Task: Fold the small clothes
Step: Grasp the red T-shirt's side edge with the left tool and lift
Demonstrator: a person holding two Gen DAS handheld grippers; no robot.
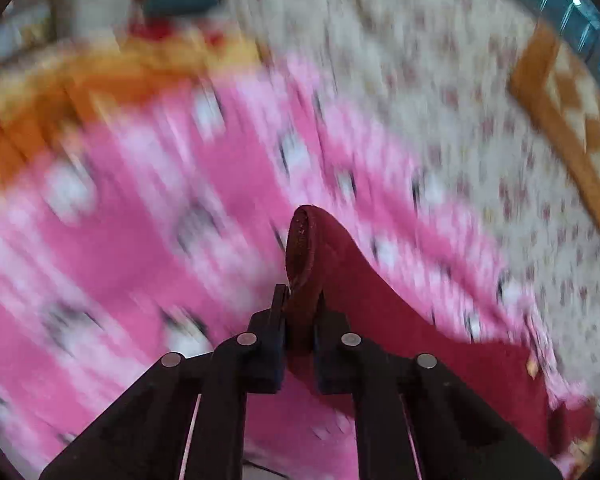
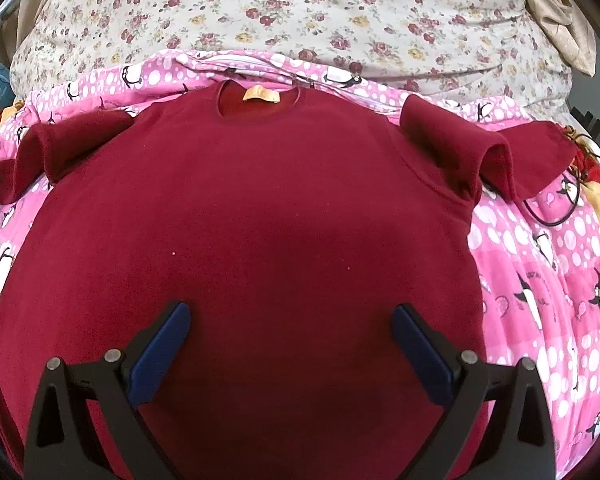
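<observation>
Between the closed fingers of the left gripper (image 1: 300, 300) a sleeve cuff (image 1: 304, 248) of the dark red sweatshirt (image 2: 236, 216) is pinched and lifted, its end curling up over the fingertips. The right gripper (image 2: 290, 320) hangs just over the lower body of the sweatshirt with its blue pads (image 2: 162, 354) spread wide, holding nothing. The garment lies flat, front up, collar label (image 2: 260, 94) far from this gripper, on a pink penguin-print blanket (image 2: 540, 280). Beyond it lies a floral bedsheet (image 2: 300, 8).
</observation>
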